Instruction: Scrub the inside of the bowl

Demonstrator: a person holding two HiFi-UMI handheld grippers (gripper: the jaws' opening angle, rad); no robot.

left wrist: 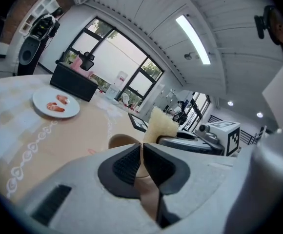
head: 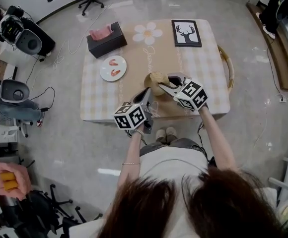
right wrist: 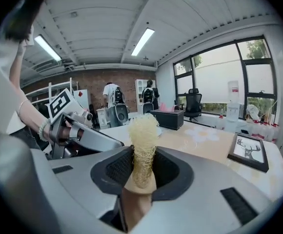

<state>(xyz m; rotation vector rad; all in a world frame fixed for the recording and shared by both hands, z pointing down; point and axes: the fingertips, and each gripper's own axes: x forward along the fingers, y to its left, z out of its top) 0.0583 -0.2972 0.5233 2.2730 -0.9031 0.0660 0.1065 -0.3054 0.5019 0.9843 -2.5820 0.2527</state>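
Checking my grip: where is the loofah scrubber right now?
In the right gripper view, the loofah scrubber is clamped in the right gripper, at the bowl near the table's front edge.

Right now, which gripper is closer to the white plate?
Left. The left gripper, shut on the bowl rim, is just toward the person and right of the plate. The right gripper, holding the scrubber, is farther right, across the bowl.

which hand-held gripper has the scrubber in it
The right hand-held gripper: its jaws clamp the pale fibrous scrubber, which sticks up between them. The left hand-held gripper pinches the rim of the tan bowl instead.
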